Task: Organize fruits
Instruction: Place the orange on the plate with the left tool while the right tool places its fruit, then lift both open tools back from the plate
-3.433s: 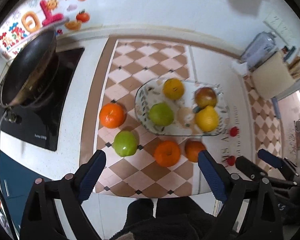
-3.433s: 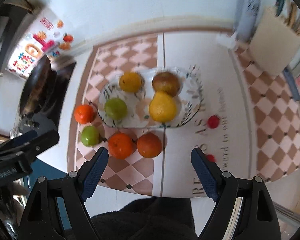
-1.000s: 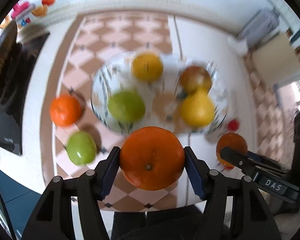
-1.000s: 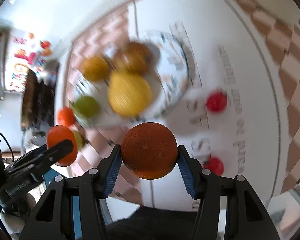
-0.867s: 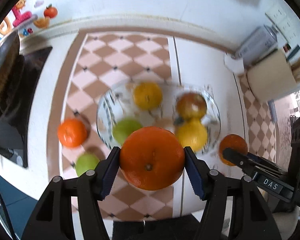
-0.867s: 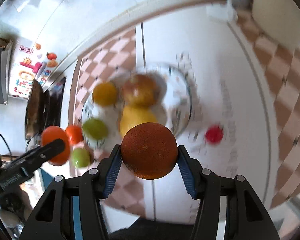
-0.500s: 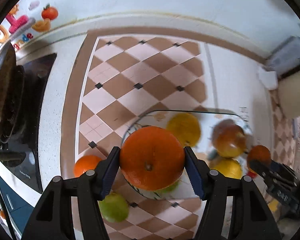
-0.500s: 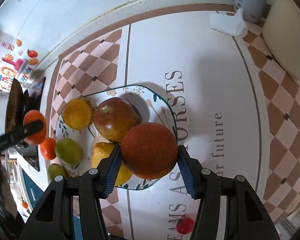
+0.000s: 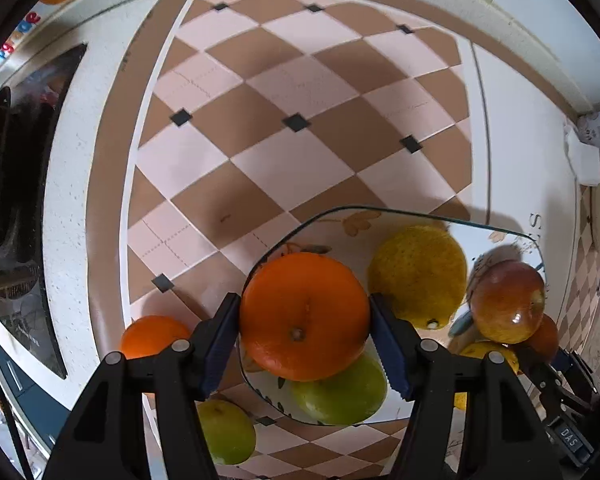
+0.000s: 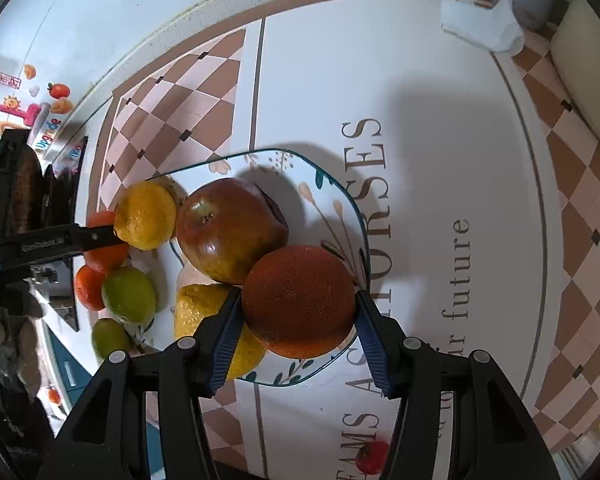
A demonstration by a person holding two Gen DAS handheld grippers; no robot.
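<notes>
While left gripper [image 9: 304, 326] clamps bright orange [image 9: 304, 316], stem dimple facing camera | right gripper [image 10: 298, 310] clamps dark orange [image 10: 298, 300] | both over plate [image 10: 340, 200]

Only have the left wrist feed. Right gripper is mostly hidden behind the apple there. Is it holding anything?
Observer: Yes. The right gripper is shut on a dark orange, with a finger against each side.
Operator: Where is it relative to the plate?
Observer: In the right wrist view it sits over the plate at its right-hand edge, beside the red-brown apple. I cannot tell whether it touches the plate.
Operator: Anything loose outside the plate on that side?
Observer: One small red fruit lies on the lettered mat, nearer the camera than the plate.
</notes>
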